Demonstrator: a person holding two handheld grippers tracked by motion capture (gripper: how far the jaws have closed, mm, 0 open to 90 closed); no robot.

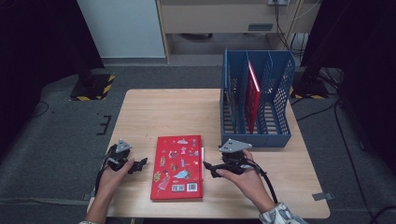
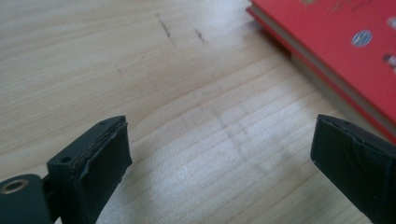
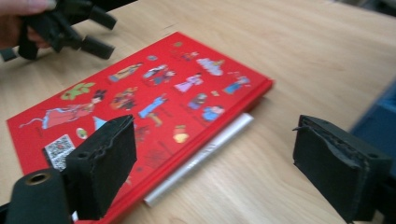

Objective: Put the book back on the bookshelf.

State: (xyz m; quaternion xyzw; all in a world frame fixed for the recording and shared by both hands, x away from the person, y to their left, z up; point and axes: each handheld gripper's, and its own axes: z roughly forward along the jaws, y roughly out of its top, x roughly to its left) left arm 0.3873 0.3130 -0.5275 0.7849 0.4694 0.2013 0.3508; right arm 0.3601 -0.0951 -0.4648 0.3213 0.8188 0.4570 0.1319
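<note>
A red book (image 1: 178,165) with cartoon stickers on its cover lies flat near the table's front edge. My left gripper (image 1: 140,164) rests just left of it, open, jaws pointing at the book's left side. In the left gripper view, bare wood lies between the jaws (image 2: 219,140) and the book (image 2: 345,51) sits ahead to the right. My right gripper (image 1: 210,169) is at the book's right edge, open and holding nothing. In the right gripper view its jaws (image 3: 215,140) straddle the near edge of the book (image 3: 140,102), where a white strip (image 3: 201,158) pokes out from under it.
A blue mesh file rack (image 1: 285,93) stands at the table's back right with a red book (image 1: 253,100) upright in a middle slot. The wooden table (image 1: 163,112) stretches bare behind the flat book. Dark stands and cables sit on the floor around.
</note>
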